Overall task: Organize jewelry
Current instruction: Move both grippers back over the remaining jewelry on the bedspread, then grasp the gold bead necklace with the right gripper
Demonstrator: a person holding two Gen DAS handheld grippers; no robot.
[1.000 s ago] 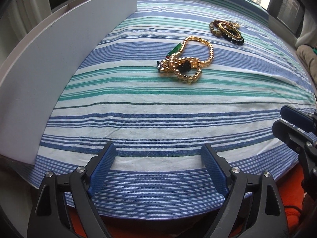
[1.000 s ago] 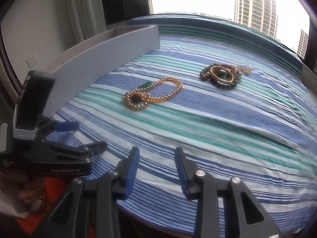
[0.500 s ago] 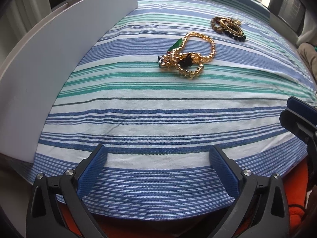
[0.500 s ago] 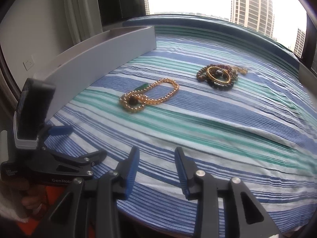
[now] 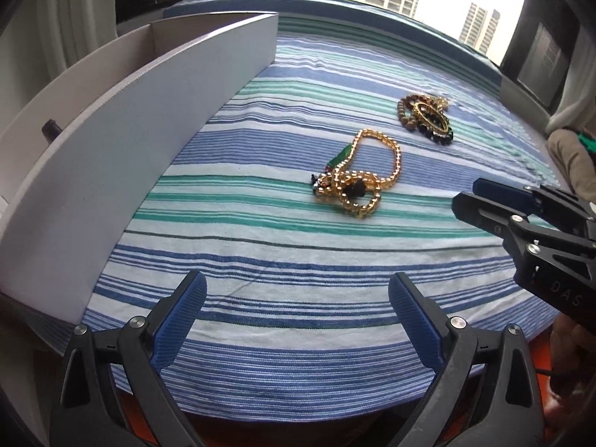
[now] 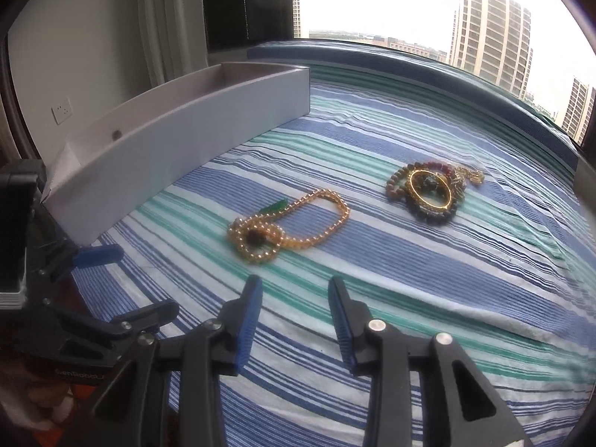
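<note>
A gold bead necklace with a green pendant and a dark bead lies on the striped cloth; it also shows in the right wrist view. A pile of bracelets and a gold bangle lies farther back, also in the right wrist view. A long grey open box stands at the left, also in the right wrist view. My left gripper is open wide and empty, near the cloth's front edge. My right gripper is open and empty, short of the necklace.
The blue, green and white striped cloth covers the surface. A small dark knob shows on the box's inner wall. A window with tower blocks is behind. The right gripper shows in the left wrist view; the left one in the right wrist view.
Both grippers have tilted up and moved forward a little toward the jewelry. The box's inside and the window have come into view. Both stay open and empty.
</note>
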